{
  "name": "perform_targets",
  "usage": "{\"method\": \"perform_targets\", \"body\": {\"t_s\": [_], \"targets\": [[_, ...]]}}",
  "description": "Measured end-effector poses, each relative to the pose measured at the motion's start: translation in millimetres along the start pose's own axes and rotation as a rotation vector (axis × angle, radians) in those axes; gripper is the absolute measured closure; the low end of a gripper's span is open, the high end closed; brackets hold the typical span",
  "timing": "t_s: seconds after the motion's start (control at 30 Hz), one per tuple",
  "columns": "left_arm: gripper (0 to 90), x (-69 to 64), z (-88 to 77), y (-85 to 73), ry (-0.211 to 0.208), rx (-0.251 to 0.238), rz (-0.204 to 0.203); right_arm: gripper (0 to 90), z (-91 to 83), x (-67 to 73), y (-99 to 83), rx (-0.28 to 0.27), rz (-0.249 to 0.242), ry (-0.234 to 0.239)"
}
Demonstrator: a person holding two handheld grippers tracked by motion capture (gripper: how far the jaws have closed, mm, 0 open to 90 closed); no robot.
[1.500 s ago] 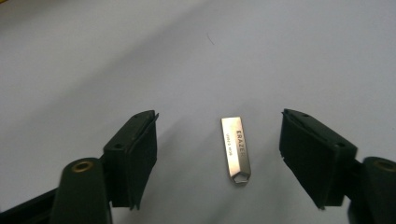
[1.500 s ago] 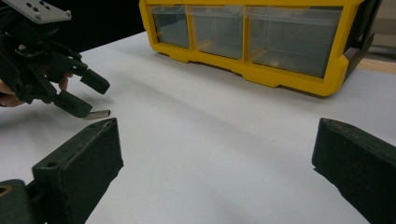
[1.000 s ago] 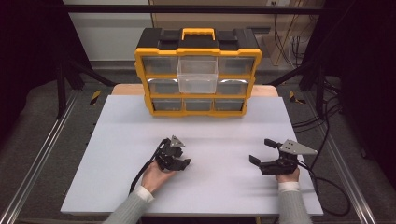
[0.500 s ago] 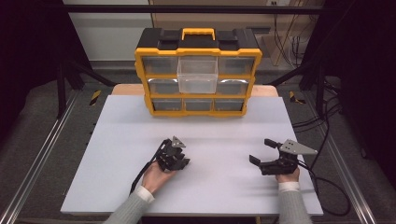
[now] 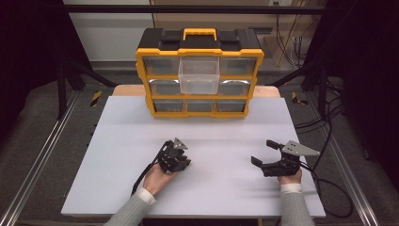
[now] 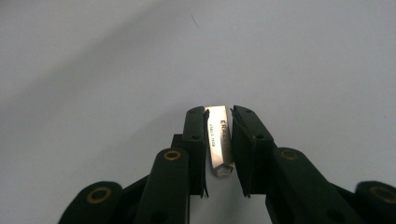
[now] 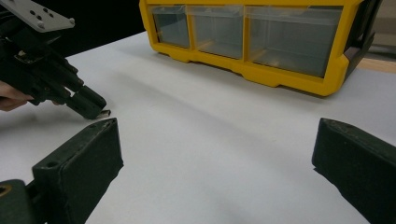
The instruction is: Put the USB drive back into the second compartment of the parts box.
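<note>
A small flat metal strip (image 6: pixel 218 135) with stamped lettering lies on the white table. My left gripper (image 6: pixel 218 113) points down at it. Its jaws have just been closing and now press on the strip from both sides. In the high view the left gripper (image 5: pixel 181 162) sits left of centre near the front. From the right gripper view the left gripper (image 7: pixel 91 108) touches the table, with the strip's end (image 7: pixel 105 113) peeking out. My right gripper (image 5: pixel 263 151) rests at the front right, open. Its fingers (image 7: pixel 79 163) stand wide apart with nothing between them.
A yellow and black organizer (image 5: pixel 200 52) with clear drawers stands at the back of the table (image 5: pixel 113 141). Its top middle drawer (image 5: pixel 199 75) is pulled out. The same organizer (image 7: pixel 261 77) fills the far side in the right gripper view. Cables trail off the right edge.
The left gripper's jaws look drawn closer together than one second ago. Both hands stay where they were.
</note>
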State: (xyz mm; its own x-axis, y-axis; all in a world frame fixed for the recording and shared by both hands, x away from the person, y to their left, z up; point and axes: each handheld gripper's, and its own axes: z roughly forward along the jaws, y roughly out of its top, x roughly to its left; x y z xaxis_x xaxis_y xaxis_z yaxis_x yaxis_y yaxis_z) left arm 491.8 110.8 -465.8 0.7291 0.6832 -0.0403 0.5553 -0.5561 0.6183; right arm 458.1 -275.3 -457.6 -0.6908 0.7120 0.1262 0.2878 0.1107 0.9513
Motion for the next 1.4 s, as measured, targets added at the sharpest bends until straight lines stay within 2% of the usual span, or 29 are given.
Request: {"method": "perform_targets", "body": {"t_s": [0.67, 1.4], "targets": [[78.7, 3.8, -0.7, -0.7, -0.014, -0.006, -0.004, 2.0, 0.2, -0.1, 0.0, -0.001, -0.002, -0.002], [78.8, 7.6, -25.4, 2.8, -0.03, -0.067, -0.011, 2.0, 0.3, 0.0, -0.2, 0.001, 0.002, -0.002]]}}
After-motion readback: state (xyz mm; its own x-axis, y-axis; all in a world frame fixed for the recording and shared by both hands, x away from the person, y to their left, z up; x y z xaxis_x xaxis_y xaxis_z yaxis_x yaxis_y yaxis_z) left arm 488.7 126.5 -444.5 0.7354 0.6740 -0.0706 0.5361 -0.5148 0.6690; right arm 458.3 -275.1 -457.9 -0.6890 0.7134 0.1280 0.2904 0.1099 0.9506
